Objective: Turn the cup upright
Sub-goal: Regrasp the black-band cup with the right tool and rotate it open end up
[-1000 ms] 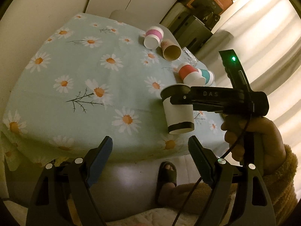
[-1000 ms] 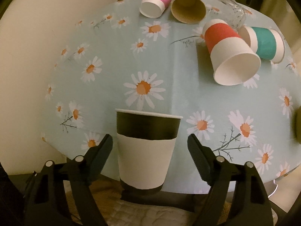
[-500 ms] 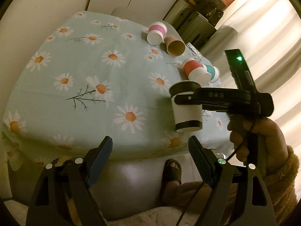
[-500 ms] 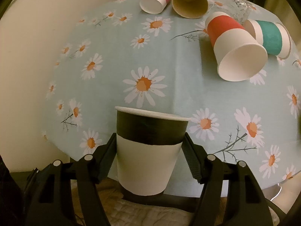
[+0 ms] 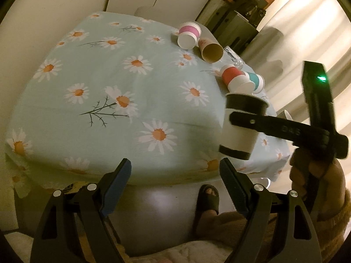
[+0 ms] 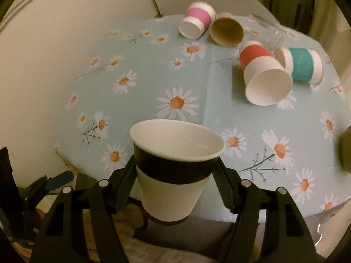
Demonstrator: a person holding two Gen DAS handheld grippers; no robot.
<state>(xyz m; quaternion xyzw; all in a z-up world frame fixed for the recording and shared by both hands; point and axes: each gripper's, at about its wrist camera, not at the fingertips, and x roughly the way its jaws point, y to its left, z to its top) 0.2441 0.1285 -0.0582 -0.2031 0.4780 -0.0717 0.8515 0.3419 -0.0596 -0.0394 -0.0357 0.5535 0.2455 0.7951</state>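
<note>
A black-and-white paper cup (image 6: pixel 173 175) sits mouth up between the fingers of my right gripper (image 6: pixel 175 175), which is shut on its sides. The cup is lifted over the table's near edge and tilts slightly. In the left wrist view the same cup (image 5: pixel 241 129) hangs in the right gripper (image 5: pixel 245 120) off the table's right front edge. My left gripper (image 5: pixel 175 186) is open and empty, held below the table's front edge, left of the cup.
The round table has a pale blue daisy cloth (image 6: pixel 153 83). Lying on their sides at the far side are a pink cup (image 6: pixel 196 23), a brown cup (image 6: pixel 227 30), a red cup (image 6: pixel 263 76), a teal cup (image 6: pixel 301 64) and a clear glass (image 6: pixel 272 34). A foot (image 5: pixel 207 198) shows below.
My right gripper closed on the black-and-white cup and lifted it off the table, so its open mouth now shows. The left gripper drew back a little.
</note>
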